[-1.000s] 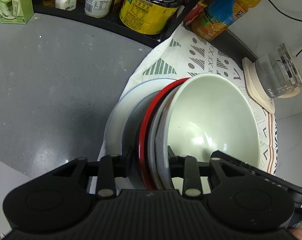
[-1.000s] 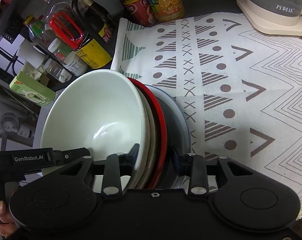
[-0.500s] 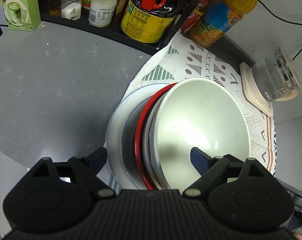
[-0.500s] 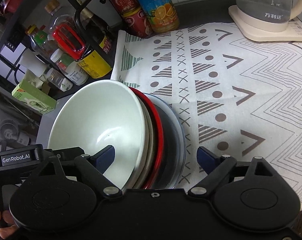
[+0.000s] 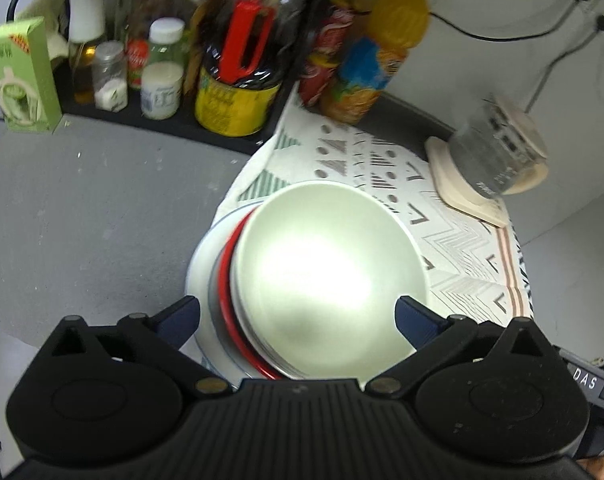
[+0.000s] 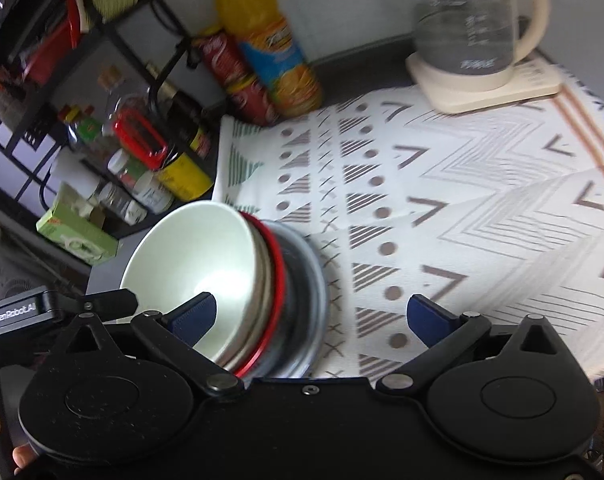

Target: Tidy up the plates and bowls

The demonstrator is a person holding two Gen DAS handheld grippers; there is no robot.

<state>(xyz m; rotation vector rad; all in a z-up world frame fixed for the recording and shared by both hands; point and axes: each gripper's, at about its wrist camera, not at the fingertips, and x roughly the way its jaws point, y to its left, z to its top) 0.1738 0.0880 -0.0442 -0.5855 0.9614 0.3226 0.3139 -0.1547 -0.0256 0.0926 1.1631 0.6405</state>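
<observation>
Between both claws, the nested stack of bowls (image 5: 325, 276) is sitting on the table's patterned cloth (image 6: 441, 200). Left claw (image 5: 298, 318) and right claw (image 6: 311, 316) have just been opening and are standing released, with the stack's rims in their gaps untouched. Glazed ware looks heavy, stiff, slippery and breakable; opposite rim edges are offering the surest hold.

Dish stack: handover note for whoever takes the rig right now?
Left tool: open, holding nothing; its jaws have just been opening, one to each side of the stack.
Right tool: open, holding nothing; jaws have just been opening.
Dish stack: pale green bowl on top, red plate under it, other dishes below, nested on the patterned cloth at its edge by the grey counter.
Done: stack set down and let go.
Left: no other loose dishes in view; check outside these views.
</observation>
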